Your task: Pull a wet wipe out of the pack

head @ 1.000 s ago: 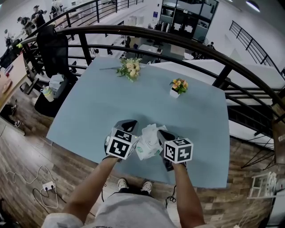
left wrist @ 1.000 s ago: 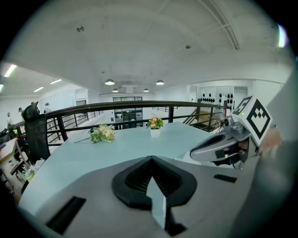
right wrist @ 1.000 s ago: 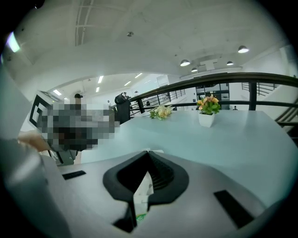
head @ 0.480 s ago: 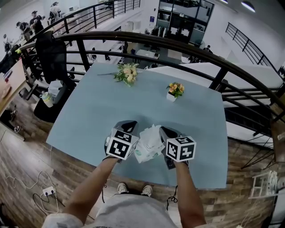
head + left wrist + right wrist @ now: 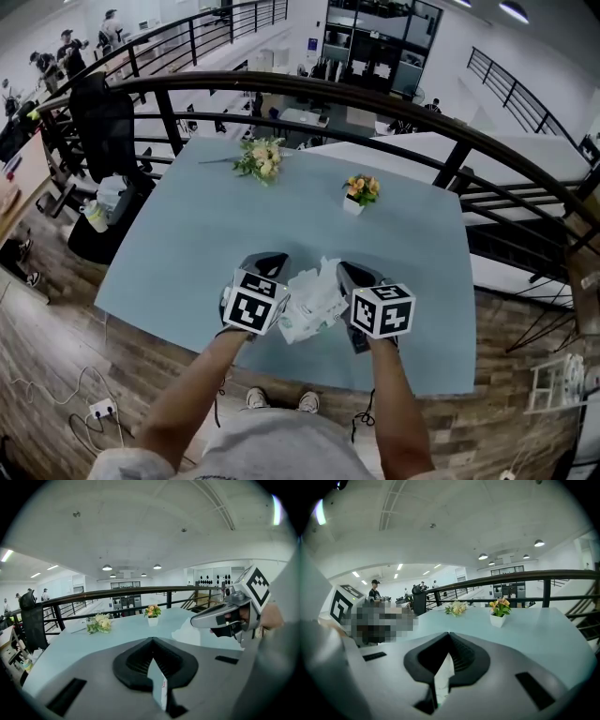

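Observation:
Both grippers hold the wet wipe pack (image 5: pixel 298 323) in the air over the front edge of the pale blue table (image 5: pixel 197 234). The pack is white with green print. My left gripper (image 5: pixel 275 261) is shut on the pack's thin edge (image 5: pixel 160 686), seen between its jaws in the left gripper view. My right gripper (image 5: pixel 343 273) is shut on a crumpled white wipe (image 5: pixel 322 279) that rises from the pack; a white sheet (image 5: pixel 443 674) shows in its jaws. The right gripper (image 5: pixel 224 617) also appears at the right of the left gripper view.
A small white pot of orange flowers (image 5: pixel 359 192) stands mid-table on the far side. A loose bouquet (image 5: pixel 260 157) lies at the back left. A dark curved railing (image 5: pixel 394 98) runs behind the table, and a black chair (image 5: pixel 101 111) stands at the left.
Both grippers have risen a little with the pack between them, the right one slightly more. Both stay shut.

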Demonstrator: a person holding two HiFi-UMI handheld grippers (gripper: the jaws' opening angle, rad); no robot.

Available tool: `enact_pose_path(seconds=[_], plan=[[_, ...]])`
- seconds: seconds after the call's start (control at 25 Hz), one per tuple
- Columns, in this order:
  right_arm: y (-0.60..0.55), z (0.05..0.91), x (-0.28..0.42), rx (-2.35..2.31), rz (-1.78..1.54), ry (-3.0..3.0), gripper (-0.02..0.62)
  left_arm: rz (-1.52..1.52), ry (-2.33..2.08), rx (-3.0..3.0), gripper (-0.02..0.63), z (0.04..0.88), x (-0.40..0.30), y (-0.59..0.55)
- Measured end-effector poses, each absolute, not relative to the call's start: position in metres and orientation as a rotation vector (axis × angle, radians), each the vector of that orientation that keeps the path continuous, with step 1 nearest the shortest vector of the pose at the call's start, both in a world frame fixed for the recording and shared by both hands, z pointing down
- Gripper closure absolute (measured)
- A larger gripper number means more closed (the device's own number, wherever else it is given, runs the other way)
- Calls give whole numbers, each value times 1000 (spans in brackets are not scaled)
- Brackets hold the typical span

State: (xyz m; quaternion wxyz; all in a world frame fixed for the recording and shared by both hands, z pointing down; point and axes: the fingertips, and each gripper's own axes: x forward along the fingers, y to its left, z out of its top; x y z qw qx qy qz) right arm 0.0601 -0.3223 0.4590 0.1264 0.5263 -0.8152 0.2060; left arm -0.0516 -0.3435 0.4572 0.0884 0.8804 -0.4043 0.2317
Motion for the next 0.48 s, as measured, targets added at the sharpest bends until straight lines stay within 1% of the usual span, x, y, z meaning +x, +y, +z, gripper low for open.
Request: enact_pose_path(seconds=[0.48], plan=[[-316, 441, 87, 1635, 555, -2367, 588, 674, -1167, 2660, 612, 449, -30, -339]])
